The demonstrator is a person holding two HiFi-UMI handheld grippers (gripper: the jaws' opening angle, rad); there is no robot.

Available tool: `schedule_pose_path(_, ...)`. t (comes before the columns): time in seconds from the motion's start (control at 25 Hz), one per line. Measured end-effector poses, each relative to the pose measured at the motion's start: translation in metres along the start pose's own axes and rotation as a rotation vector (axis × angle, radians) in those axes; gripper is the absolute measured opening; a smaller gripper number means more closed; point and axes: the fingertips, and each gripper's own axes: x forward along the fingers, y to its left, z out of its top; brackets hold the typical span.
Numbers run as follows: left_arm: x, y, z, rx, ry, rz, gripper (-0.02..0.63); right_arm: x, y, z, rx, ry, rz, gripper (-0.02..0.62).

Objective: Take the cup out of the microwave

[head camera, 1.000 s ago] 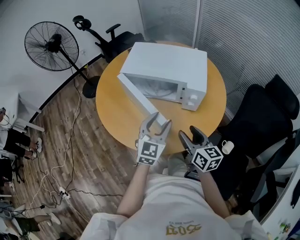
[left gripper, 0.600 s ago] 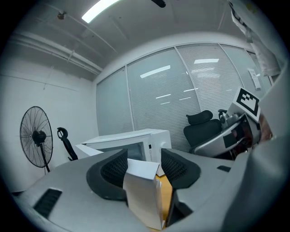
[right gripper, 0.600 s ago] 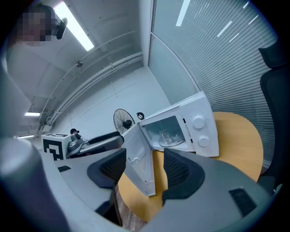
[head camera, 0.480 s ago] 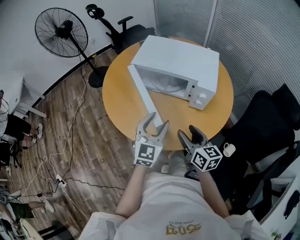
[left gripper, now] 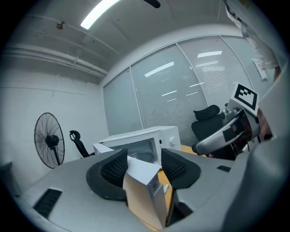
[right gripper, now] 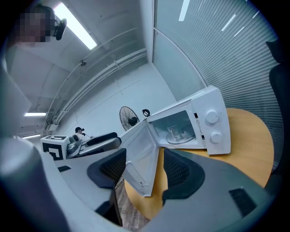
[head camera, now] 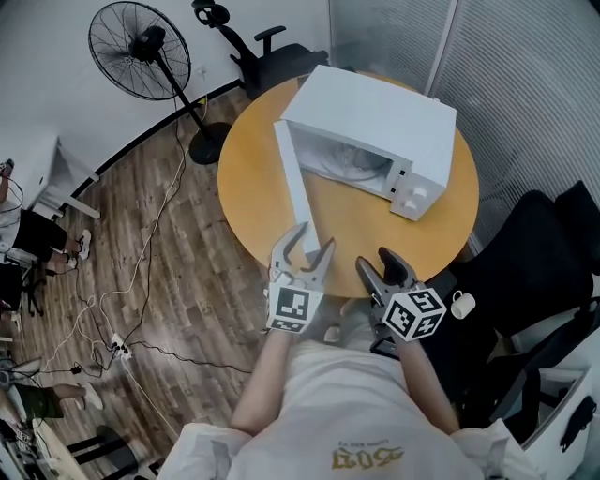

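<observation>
**Open grippers before an opened microwave (head camera: 375, 117).**
The left gripper (head camera: 314, 242) and right gripper (head camera: 378, 263) are held with jaws apart, nothing grasped, probably for reaching; beyond, the door (head camera: 298, 187) is swung wide, so the cup (right gripper: 172, 132) inside the cavity is exposed.

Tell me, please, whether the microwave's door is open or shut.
Open: the door stands swung wide out from the microwave, and the right gripper view looks straight into the interior.

Wood-plank floor (head camera: 141, 234), round wooden table (head camera: 253, 202), black pedestal fan (head camera: 139, 52), black office chair (head camera: 534, 244), slatted blinds (head camera: 534, 75), ceiling strip light (left gripper: 100, 12)
</observation>
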Motion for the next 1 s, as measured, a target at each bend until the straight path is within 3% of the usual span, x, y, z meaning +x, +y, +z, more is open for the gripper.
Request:
schedule_pose_path(0.84, -0.044, 0.075, -0.025, -0.020, 0.051, 0.217, 0.221, 0.040, 0.019, 0.024, -0.085, -0.001, 0.045, 0.253)
schedule_pose_path(1.0, -0.048, 0.082, -0.030, 0.011, 0.089, 0.248, 0.219, 0.056, 0.013, 0.028, -0.088, 0.014, 0.062, 0.253)
